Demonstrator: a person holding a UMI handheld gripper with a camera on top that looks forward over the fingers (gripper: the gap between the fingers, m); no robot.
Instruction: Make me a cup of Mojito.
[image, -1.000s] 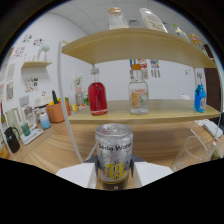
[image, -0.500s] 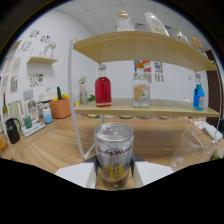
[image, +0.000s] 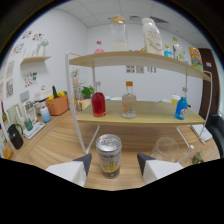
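The soda can (image: 109, 155) stands upright on the wooden table (image: 60, 145), right between the two fingers of the gripper (image: 113, 164). The can is silver with a yellow band near the bottom. There is a gap on each side of it, so the fingers are spread apart and do not squeeze it. The left finger (image: 82, 163) and the right finger (image: 146, 162) are dark at the tips and white lower down.

To the right of the can, a little farther away, stands a clear empty glass (image: 165, 149).

Behind the can is a shelf rack (image: 145, 116) with white legs and two wooden boards. On the lower board stand a bottle with red liquid (image: 98, 103), a clear bottle with an orange cap (image: 129, 101), and, far to the right, a blue bottle (image: 181, 108). On the top board stand a big clear jar (image: 118, 36) and a white bottle (image: 151, 36), with more bottles to the right that are hard to make out.

Far to the left on the table is an orange pot (image: 57, 104) with things sticking out of it. Near it is a tray (image: 32, 130) with small bottles. A dark bottle (image: 15, 136) stands at the left, closer to us. A small shelf (image: 34, 59) hangs on the white wall on the left.
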